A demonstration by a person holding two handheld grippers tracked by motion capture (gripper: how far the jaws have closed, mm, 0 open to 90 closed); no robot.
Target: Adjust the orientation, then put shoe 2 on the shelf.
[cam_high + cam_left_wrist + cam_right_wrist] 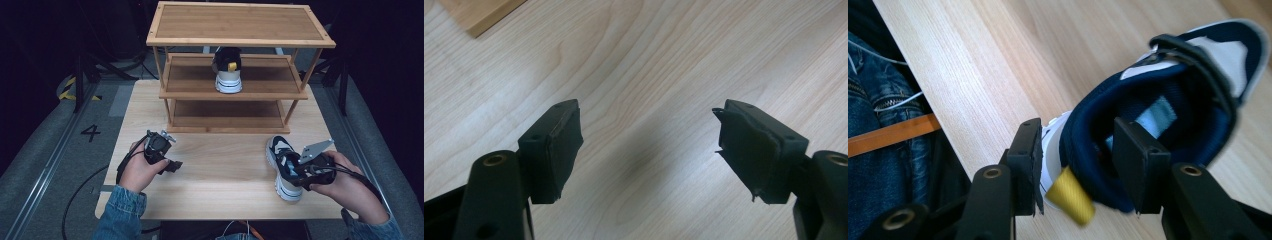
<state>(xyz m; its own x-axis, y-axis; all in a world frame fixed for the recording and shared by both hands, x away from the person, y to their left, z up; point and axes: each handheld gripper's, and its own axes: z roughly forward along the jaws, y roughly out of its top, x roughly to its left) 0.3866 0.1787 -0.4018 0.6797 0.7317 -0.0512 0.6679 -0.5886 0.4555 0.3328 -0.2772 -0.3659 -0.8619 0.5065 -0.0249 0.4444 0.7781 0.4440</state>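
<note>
Straddling the heel collar of the near shoe (pixel 283 167), the right gripper (pixel 1079 167) has its jaws spread wide, one pad outside the heel and the other inside the dark blue opening; neither pad presses on the padding, so nothing is gripped. A yellow pull tab (pixel 1070 196) hangs at the heel between the jaws. In the high view this shoe lies on the tabletop (pixel 220 165) at about 4 o'clock from its middle, long axis running from 11 o'clock at the toe to 5 o'clock at the heel, with the right gripper (pixel 314 169) coming in from the heel end. That hand is plainly the nearer one. The left gripper (pixel 161 150) rests at about 8 o'clock, well apart from the shoe, its jaws (pixel 646 150) wide open over bare wood and holding nothing. A wooden rack (pixel 235 65) stands at 12 o'clock: its middle shelf carries a matching shoe (pixel 227 70), heel toward the person, while the top shelf and bottom shelf are bare. Closing on the collar looks like the next move.
</note>
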